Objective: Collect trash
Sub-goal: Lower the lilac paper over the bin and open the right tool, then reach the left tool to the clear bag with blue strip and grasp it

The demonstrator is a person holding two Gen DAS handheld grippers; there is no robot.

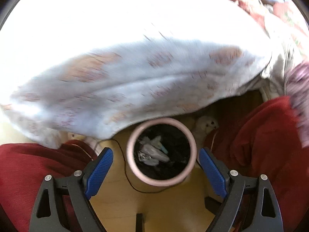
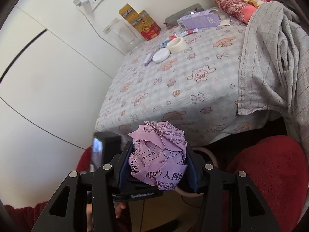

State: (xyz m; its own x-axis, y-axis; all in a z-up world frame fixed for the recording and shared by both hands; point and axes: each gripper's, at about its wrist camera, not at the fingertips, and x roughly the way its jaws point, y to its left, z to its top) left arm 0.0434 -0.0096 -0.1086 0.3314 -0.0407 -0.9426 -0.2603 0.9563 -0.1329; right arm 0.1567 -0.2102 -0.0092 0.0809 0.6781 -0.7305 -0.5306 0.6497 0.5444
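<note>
Hovering left hand-held gripper (image 1: pixel 156 171) over bin (image 1: pixel 161 151), jaws wide apart, nothing between; wrappers (image 1: pixel 152 150) already lie inside. Right hand-held gripper (image 2: pixel 157 164) clamped on purple paper ball (image 2: pixel 159 155), held near bed (image 2: pixel 173 81) edge, likely waiting its turn to drop. More clutter sits at bed's far end.

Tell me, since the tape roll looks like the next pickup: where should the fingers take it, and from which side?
Probably from above. The tape roll lies flat on the patterned bed sheet with its open core facing up, so one finger could go into the core and the other outside the wall. Come down on its near right side: a white round lid sits close on the left.
</note>
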